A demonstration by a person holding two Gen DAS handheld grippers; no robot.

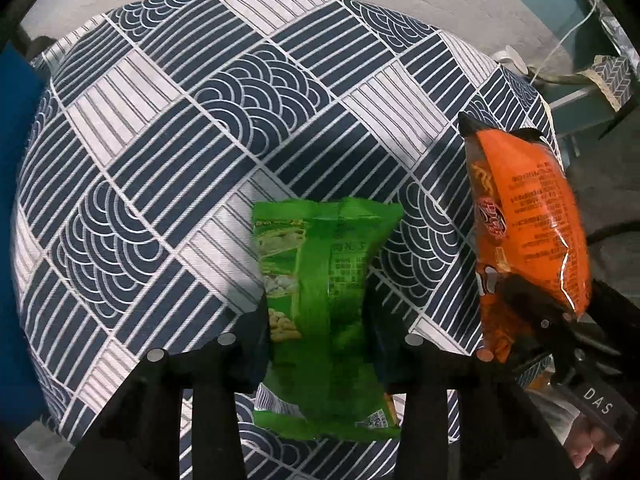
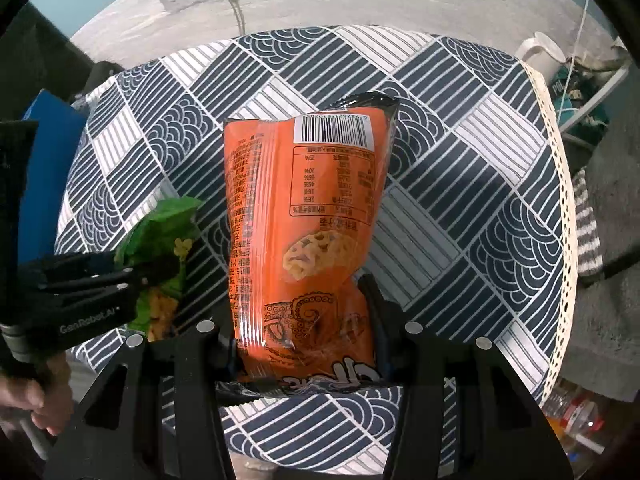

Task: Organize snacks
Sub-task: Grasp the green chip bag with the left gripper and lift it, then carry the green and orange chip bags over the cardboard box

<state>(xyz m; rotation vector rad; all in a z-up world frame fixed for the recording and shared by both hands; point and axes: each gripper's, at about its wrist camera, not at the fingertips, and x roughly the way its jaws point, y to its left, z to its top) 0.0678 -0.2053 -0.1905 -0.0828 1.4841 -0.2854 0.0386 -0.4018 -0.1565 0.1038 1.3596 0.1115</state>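
Navy-and-white patterned cloth with stripes and wave arcs covers the round table (image 1: 168, 128) beneath both my hands, and nothing else lies on the stretch I can see. Over it I carry two packets. My right gripper (image 2: 300, 320) is clamped on the glossy orange snack bag (image 2: 304, 200) low on its body, barcode end pointing away, and the bag looks clear of the cloth. My left gripper (image 1: 316, 320) pinches the smaller crinkled green snack bag (image 1: 324, 280) at its waist; the foil bulges on both sides of the pads, so that grip is made too. From the left wrist view the orange bag (image 1: 528, 220) hangs just beside the green one, apart from it. I judge I am in the carrying step, both snacks picked. Next I need a destination, and none shows here except a blue thing (image 2: 52, 168) at the far left edge, which I cannot identify.
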